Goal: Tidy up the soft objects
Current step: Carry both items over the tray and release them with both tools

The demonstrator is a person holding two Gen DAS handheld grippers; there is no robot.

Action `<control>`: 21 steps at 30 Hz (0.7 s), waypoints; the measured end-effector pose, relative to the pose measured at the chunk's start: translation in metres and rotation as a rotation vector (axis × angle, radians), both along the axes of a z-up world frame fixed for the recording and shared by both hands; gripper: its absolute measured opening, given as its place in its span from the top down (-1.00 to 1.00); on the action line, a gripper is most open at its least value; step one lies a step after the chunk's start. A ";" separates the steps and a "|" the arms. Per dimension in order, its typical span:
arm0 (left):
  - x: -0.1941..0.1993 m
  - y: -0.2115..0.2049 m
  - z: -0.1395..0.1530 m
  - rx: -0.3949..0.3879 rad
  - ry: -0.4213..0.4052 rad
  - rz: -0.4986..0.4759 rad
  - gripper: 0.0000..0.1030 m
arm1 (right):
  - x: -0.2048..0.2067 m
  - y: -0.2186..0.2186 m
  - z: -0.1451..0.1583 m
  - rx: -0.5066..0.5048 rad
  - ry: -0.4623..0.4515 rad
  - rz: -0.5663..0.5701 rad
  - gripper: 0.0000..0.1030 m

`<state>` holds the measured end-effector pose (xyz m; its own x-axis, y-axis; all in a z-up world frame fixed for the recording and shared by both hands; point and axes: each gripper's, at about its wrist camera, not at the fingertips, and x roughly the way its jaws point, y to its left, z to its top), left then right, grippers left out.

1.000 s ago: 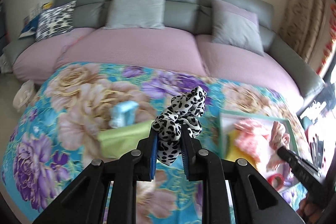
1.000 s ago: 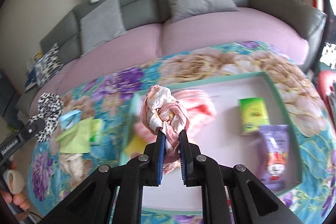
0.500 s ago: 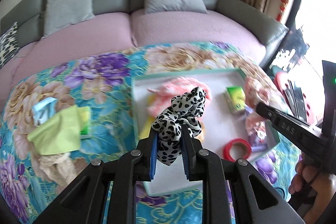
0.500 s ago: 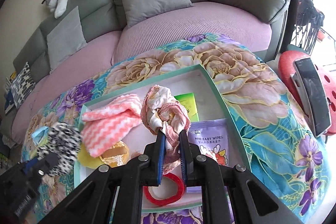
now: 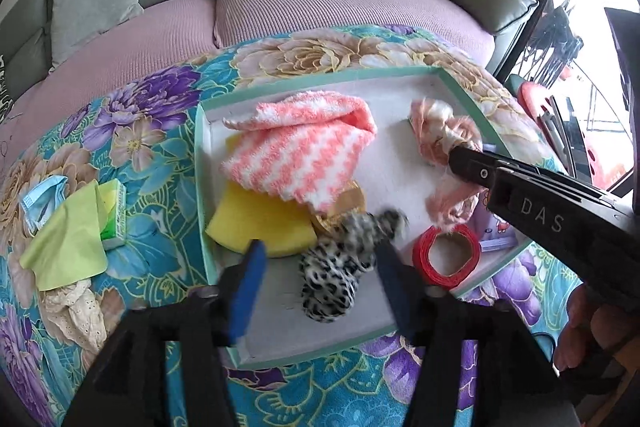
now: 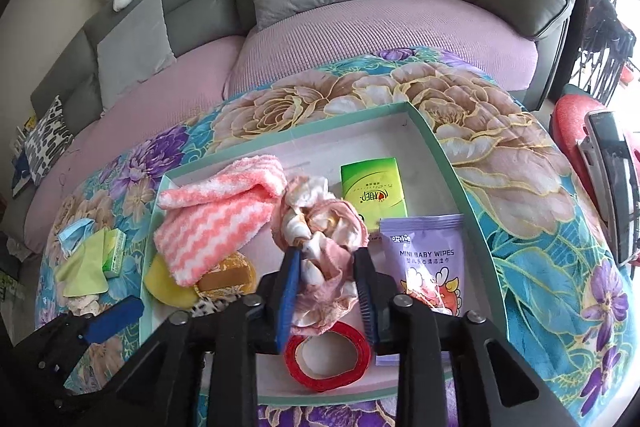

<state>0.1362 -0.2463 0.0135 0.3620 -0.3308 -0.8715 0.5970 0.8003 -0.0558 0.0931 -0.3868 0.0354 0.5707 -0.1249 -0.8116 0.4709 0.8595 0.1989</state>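
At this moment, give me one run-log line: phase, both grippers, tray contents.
phase: release into tray | left gripper: open, leopard scrunchie dropping | right gripper: open, pink scrunchie between fingers | tray: striped towel, wipes, red tape

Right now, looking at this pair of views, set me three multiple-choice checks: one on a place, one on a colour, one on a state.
1. Where is the red tape roll?
A. On the sofa
B. Inside the tray, by its near edge
C. On the floral cloth outside the tray

2. What colours is the fluffy towel?
A. Pink and white
B. Blue and grey
C. All yellow

3. How are the fingers of the left gripper?
A. Shut on the towel
B. Shut on the tape roll
C. Open

Answers: 1 B, the roll lies within the green rim. 2 A, it shows pink and white zigzag stripes. 3 C, the blue fingers are spread and the leopard scrunchie sits loose between them.
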 end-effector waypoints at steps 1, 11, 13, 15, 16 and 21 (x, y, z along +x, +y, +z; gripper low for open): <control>0.001 0.002 0.003 -0.008 -0.004 0.004 -0.27 | -0.001 0.000 0.002 -0.001 -0.005 -0.002 0.20; 0.027 0.049 0.024 -0.078 -0.050 0.156 -0.80 | -0.003 0.001 0.012 -0.033 -0.027 -0.011 -0.51; 0.041 0.069 0.023 -0.090 -0.050 0.229 -0.89 | -0.002 0.002 0.010 -0.049 -0.018 -0.014 -0.81; 0.053 0.091 0.021 -0.079 -0.058 0.306 -0.89 | -0.002 0.003 0.009 -0.061 -0.014 -0.018 -0.95; 0.060 0.104 0.019 -0.065 -0.066 0.354 -0.89 | -0.002 0.003 0.009 -0.068 -0.015 -0.020 -1.00; 0.084 0.164 0.010 -0.021 -0.072 0.557 -0.90 | -0.001 0.006 0.012 -0.094 -0.029 -0.030 -1.00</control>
